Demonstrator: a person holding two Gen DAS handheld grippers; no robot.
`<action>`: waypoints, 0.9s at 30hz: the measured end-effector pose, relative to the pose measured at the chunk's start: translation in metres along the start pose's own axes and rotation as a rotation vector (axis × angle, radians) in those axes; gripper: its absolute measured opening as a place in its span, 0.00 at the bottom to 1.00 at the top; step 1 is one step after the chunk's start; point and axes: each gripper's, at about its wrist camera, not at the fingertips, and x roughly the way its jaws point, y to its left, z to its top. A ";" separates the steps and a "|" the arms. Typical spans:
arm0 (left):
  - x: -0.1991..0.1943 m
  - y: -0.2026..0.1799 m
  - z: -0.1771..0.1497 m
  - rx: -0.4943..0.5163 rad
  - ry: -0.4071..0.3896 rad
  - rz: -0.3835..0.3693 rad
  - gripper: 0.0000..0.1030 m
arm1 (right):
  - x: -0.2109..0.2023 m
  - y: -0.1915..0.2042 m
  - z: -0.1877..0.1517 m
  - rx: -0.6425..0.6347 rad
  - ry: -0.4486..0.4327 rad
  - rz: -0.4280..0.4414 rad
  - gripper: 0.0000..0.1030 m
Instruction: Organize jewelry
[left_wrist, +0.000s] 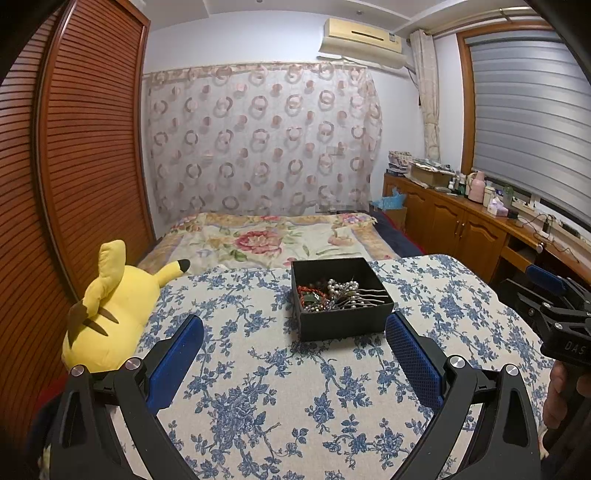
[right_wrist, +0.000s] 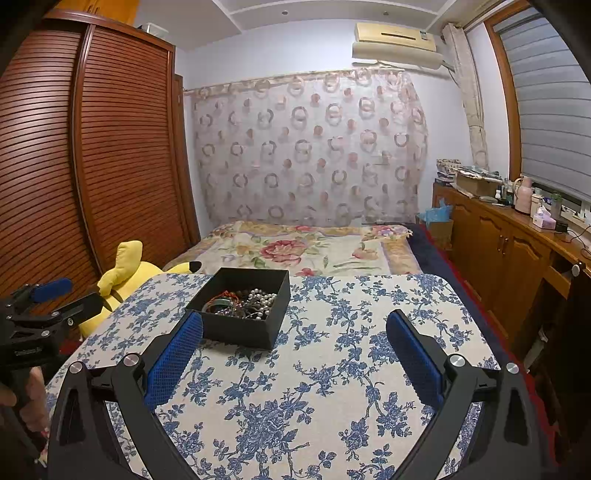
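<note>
black box (left_wrist: 341, 295) of tangled jewelry (left_wrist: 332, 293) on the floral surface (left_wrist: 295, 387), far of both grippers; left gripper (left_wrist: 293, 328) and right gripper (right_wrist: 294, 325) jaws wide open, empty; box sits left of the right jaws, likely nearer the left.

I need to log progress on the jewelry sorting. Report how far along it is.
Nothing looks sorted yet: the jewelry lies tangled in the black box on the floral tablecloth. Nothing is in hand; the left hand-held gripper and right hand-held gripper are open and empty, short of the box. All the sorting remains.
</note>
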 end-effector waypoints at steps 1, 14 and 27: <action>0.000 0.000 0.000 0.000 0.000 0.000 0.92 | 0.000 0.000 0.000 0.000 0.000 0.001 0.97; -0.001 -0.001 0.000 0.001 -0.001 -0.001 0.92 | 0.000 0.000 0.000 0.002 -0.001 0.000 0.97; -0.002 -0.001 0.000 0.001 -0.001 -0.001 0.92 | 0.000 0.000 0.000 0.002 -0.002 0.000 0.97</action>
